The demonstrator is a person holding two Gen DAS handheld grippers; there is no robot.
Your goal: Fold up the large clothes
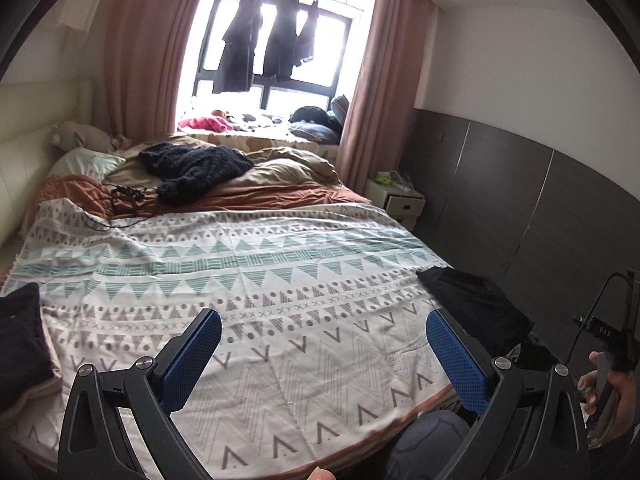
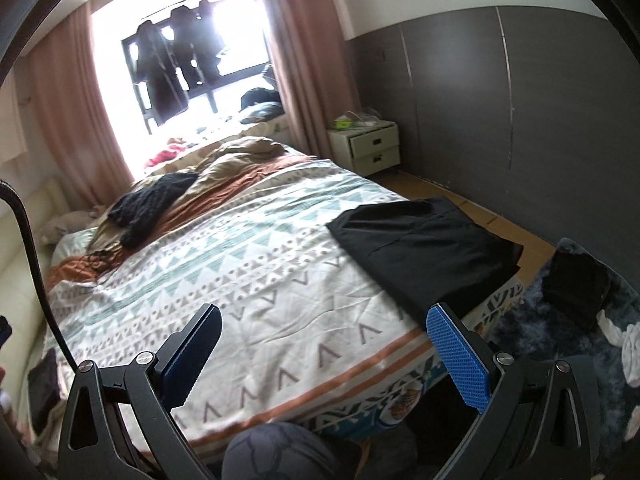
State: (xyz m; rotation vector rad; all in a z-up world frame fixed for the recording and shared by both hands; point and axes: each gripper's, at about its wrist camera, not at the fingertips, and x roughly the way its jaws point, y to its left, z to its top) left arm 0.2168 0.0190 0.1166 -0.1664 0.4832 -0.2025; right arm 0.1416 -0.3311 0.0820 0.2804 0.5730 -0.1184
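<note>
Above the patterned bedspread (image 1: 248, 264), left gripper (image 1: 324, 354) and right gripper (image 2: 324, 354) hang spread wide, empty; folded black garment (image 2: 424, 248) lies just ahead-right.

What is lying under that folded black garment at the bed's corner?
The folded black garment rests on the patterned white, teal and grey bedspread, overhanging the bed's edge slightly. Whatever lies beneath the garment's middle is covered.

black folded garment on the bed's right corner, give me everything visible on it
The black folded garment is plain dark fabric, matte, folded into a flat, roughly rectangular stack with a crease line across its top layer. It lies on the patterned bedspread at the bed's near right corner, its outer edge overhanging the mattress slightly. Neither gripper touches it; the right gripper hangs open, short of it.
</note>
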